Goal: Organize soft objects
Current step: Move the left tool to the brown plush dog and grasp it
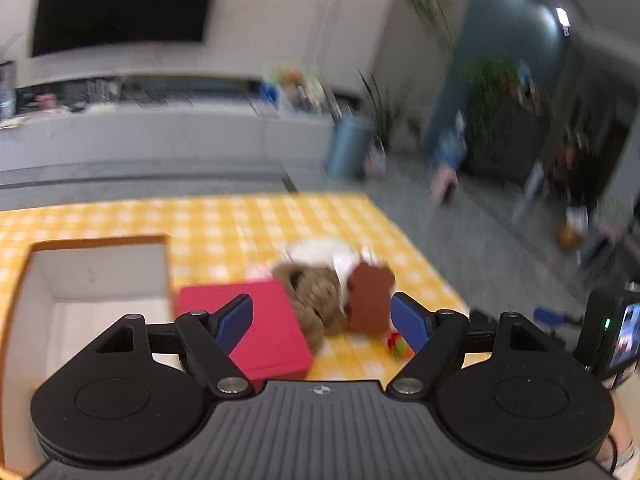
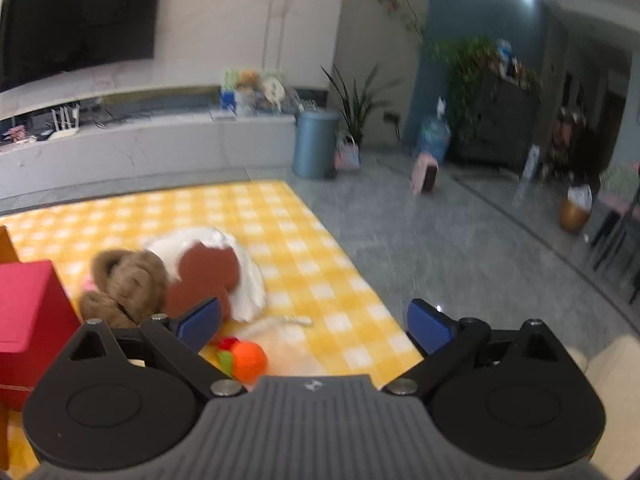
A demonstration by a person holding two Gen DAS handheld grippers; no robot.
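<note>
A pile of soft toys lies on the yellow checked mat [image 1: 224,220]: a brown teddy bear [image 1: 312,292], a rust-brown plush [image 1: 370,300], a white soft piece [image 1: 320,250] behind them and a small orange-and-green plush [image 1: 398,345]. My left gripper [image 1: 322,316] is open and empty, just short of the bear. In the right wrist view the bear [image 2: 132,280], the rust-brown plush [image 2: 204,272], the white piece [image 2: 248,280] and the orange plush [image 2: 246,360] lie to the left. My right gripper [image 2: 314,324] is open and empty above the mat.
An open orange box with a white inside [image 1: 100,280] stands at the left, next to a red box [image 1: 256,320], which also shows in the right wrist view [image 2: 28,320]. Grey floor lies past the mat's right edge. A blue bin [image 2: 314,144] and plants stand far back.
</note>
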